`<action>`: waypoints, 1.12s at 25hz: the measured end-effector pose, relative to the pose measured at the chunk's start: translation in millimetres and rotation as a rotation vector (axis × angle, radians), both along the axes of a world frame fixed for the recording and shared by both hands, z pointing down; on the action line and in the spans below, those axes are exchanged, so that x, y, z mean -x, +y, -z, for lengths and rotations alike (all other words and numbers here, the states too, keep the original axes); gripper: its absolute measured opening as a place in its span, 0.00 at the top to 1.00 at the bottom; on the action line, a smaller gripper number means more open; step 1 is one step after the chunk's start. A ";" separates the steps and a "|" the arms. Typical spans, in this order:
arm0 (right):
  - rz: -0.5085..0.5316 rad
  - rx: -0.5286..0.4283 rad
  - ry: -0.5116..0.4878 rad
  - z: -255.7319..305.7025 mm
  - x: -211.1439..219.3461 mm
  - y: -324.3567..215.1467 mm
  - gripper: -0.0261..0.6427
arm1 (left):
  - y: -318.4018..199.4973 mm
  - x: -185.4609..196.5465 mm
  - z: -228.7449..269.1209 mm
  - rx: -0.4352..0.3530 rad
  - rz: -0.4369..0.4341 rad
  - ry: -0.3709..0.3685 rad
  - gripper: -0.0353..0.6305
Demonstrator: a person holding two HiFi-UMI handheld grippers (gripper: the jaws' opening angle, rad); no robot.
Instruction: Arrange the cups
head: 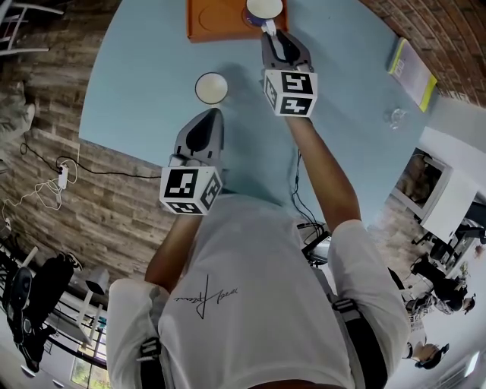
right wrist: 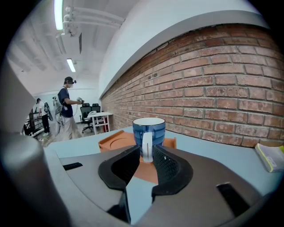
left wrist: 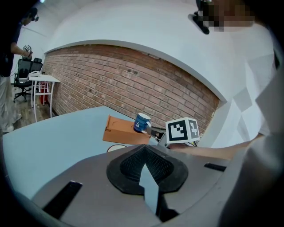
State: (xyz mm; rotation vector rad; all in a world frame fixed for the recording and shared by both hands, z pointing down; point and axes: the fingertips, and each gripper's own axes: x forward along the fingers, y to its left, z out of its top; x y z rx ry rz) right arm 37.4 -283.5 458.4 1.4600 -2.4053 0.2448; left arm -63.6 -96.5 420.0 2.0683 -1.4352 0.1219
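A blue mug (head: 264, 7) (right wrist: 148, 131) stands upright on the orange tray (head: 216, 19) (right wrist: 115, 139) at the far side of the light blue table (head: 152, 83). My right gripper (head: 269, 29) (right wrist: 145, 153) is at the mug, its white handle between the pads with thin gaps on both sides, so the jaws stand open. A white cup (head: 211, 87) sits on the table nearer me, just ahead of my left gripper (head: 215, 112) (left wrist: 144, 148), which is shut and empty. The left gripper view also shows the mug (left wrist: 142, 123) on the tray (left wrist: 120, 131).
A yellow-green book (head: 412, 72) (right wrist: 270, 157) lies at the table's right edge and a small clear glass (head: 395, 118) stands near it. A brick wall (right wrist: 213, 88) runs behind the table. A black cable (head: 298, 190) hangs off the near edge. People stand far off in the room.
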 end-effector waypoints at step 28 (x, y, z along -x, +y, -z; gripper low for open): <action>0.141 -0.082 -0.030 70.6 -3.6 129.6 0.92 | 49.3 -17.6 39.7 -0.134 0.001 -0.005 0.94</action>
